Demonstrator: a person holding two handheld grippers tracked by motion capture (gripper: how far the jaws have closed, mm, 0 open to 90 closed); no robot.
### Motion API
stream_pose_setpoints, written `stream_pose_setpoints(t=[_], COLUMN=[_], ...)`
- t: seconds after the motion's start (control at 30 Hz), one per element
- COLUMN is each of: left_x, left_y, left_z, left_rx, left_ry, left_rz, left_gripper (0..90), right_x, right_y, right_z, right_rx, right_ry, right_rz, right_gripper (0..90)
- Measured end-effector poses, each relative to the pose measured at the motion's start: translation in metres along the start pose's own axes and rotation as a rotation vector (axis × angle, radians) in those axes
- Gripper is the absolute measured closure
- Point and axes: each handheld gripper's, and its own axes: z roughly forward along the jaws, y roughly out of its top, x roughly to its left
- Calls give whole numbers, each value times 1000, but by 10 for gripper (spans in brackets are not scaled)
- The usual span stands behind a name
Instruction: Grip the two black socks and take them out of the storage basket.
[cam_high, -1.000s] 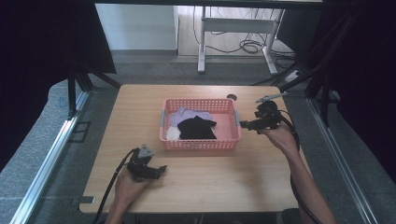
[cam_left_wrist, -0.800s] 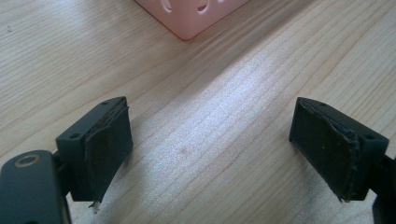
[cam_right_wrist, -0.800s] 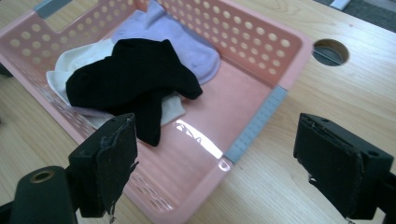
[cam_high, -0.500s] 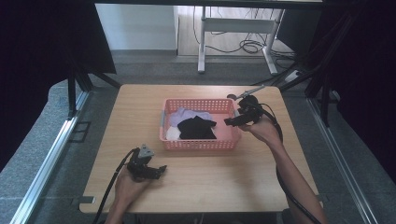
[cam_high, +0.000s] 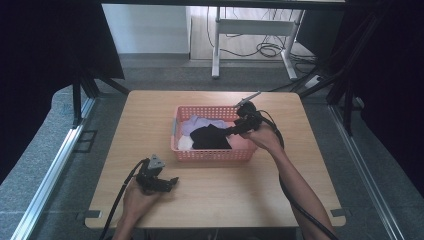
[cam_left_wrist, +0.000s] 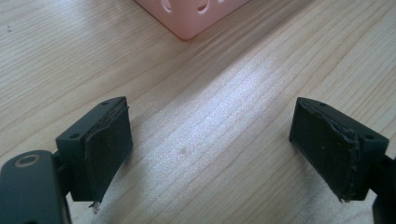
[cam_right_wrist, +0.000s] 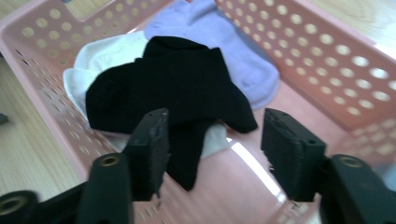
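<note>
Lying in the middle of the pink basket (cam_right_wrist: 327, 60), on top of a white sock (cam_right_wrist: 100, 58) and a lilac sock (cam_right_wrist: 233, 51), was the black sock (cam_right_wrist: 173, 93), long axis running from the basket's far left corner toward its near right wall in the right gripper view, one narrow end pointing down toward the jaws. Hovered over the basket's right end: right gripper (cam_right_wrist: 212, 140), jaws about half apart and just closing, pads pressing on nothing; left pad in front of the black sock's lower end, right pad over bare basket floor, contact not clear enough to call. Rested on the table (cam_high: 310, 165) in front of the basket's near left corner: left gripper (cam_left_wrist: 210, 149), jaws spread wide, only bare wood between the pads, a corner of the basket just ahead of them. Stood near the middle of the table, slightly toward its far edge, with wide bare wood in front of the basket and to both sides, less room behind it.
</note>
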Motion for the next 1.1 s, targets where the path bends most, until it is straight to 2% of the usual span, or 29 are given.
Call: stream_pose_setpoints(t=[0.2, 0.43, 0.57, 0.6, 0.63, 0.7, 0.77, 0.83, 0.93, 1.1], left_x=[0, 0, 0, 0, 0, 0, 0, 0, 0, 0], left_y=[0, 0, 0, 0, 0, 0, 0, 0, 0, 0], left_z=[0, 0, 0, 0, 0, 0, 0, 0, 0, 0], left_rx=[0, 1, 2, 2, 0, 0, 2, 2, 2, 0], left_ry=[0, 1, 1, 1, 0, 1, 2, 0, 1, 0], left_rz=[2, 2, 2, 2, 1, 1, 2, -3, -3, -5], left_gripper=[128, 128, 128, 128, 128, 128, 128, 128, 128, 128], right_x=[5, 8, 10, 10, 12, 12, 12, 12, 13, 15], right_y=[8, 17, 20, 21, 23, 23, 24, 24, 23, 27], right_z=[19, 44, 55, 59, 67, 70, 80, 83, 82, 74], right_rx=[15, 59, 66, 75, 107, 117, 144, 165, 159, 153], right_ry=[21, 8, 16, 17, 3, -5, -12, -21, -28, -30], right_rz=[-10, -41, -40, -46, -59, -66, -65, -85, -97, -89], right_gripper=[529, 513, 507, 507, 511, 516, 596, 667, 818, 893])
